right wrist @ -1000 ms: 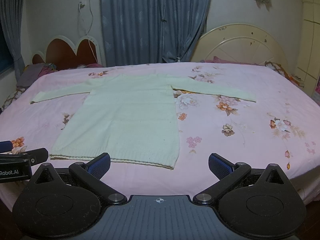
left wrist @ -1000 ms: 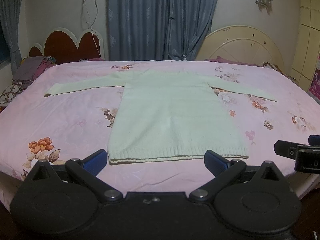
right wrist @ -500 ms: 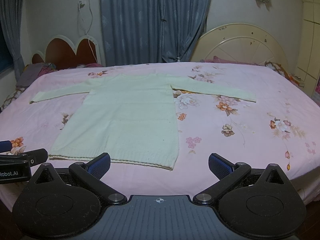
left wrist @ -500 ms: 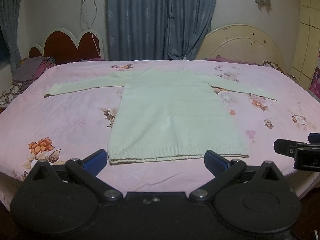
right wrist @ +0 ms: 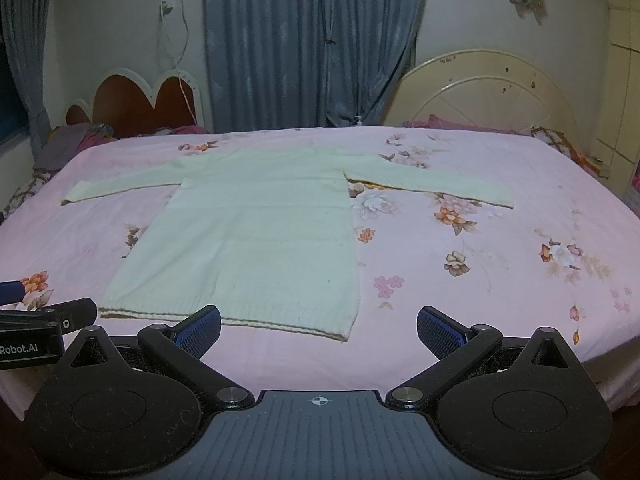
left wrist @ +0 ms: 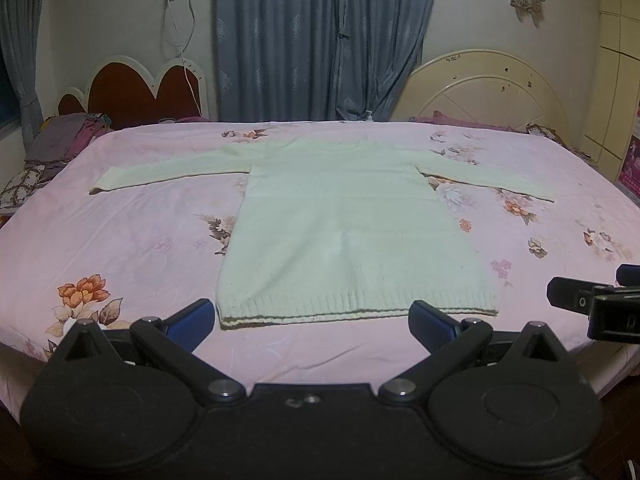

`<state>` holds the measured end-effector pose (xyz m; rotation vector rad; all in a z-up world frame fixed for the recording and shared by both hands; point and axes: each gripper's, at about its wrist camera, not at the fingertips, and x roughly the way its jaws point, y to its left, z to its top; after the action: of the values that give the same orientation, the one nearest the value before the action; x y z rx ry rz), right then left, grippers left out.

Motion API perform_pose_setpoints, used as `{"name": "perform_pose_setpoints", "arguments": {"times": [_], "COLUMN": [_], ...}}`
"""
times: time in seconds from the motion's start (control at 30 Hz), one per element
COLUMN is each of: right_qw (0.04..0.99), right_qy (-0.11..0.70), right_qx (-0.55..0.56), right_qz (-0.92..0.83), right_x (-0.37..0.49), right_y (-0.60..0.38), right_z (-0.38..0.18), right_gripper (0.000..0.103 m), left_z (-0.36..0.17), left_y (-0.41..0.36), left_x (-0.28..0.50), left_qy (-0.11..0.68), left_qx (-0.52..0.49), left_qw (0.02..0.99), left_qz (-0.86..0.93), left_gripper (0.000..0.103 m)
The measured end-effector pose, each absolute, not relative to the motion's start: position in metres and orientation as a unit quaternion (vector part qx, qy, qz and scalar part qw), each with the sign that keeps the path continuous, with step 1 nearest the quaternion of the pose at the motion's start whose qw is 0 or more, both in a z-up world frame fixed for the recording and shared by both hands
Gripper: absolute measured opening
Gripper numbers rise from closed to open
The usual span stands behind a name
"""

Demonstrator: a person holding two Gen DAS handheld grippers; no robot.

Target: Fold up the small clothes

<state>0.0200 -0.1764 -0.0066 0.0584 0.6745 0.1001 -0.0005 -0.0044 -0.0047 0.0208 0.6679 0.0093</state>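
A pale cream knitted sweater (left wrist: 352, 224) (right wrist: 256, 236) lies flat on the pink floral bedspread (left wrist: 132, 240), both sleeves spread out sideways and the ribbed hem nearest to me. My left gripper (left wrist: 312, 320) hovers open just short of the hem, with nothing between its blue pads. My right gripper (right wrist: 318, 326) is open too, near the hem's right corner and empty. Each gripper shows at the edge of the other's view.
The bed (right wrist: 500, 280) fills the view, with its front edge right below the grippers. Crumpled clothes (left wrist: 60, 148) lie at the far left by a red headboard (left wrist: 132, 92). A cream headboard (right wrist: 484, 96), blue curtains (left wrist: 320, 40) and a wardrobe (left wrist: 616, 72) stand behind.
Both grippers have held nearly still, with only a slight drift of the view. The sweater has not moved.
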Motion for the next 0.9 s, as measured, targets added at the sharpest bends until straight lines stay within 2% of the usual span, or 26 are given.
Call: {"name": "perform_pose_setpoints", "arguments": {"times": [0.9], "right_qw": [0.942], "right_qy": [0.331], "right_qx": [0.027], "right_qz": [0.05], "right_x": [0.0199], "right_y": [-0.1749], "right_z": [-0.0064], "right_gripper": [0.103], "left_z": [-0.0037], "left_y": [-0.0029], "left_x": [-0.0034], "left_qy": [0.329], "left_qx": [0.01], "left_qw": [0.944], "left_qz": [0.005], "left_gripper": [0.103]}}
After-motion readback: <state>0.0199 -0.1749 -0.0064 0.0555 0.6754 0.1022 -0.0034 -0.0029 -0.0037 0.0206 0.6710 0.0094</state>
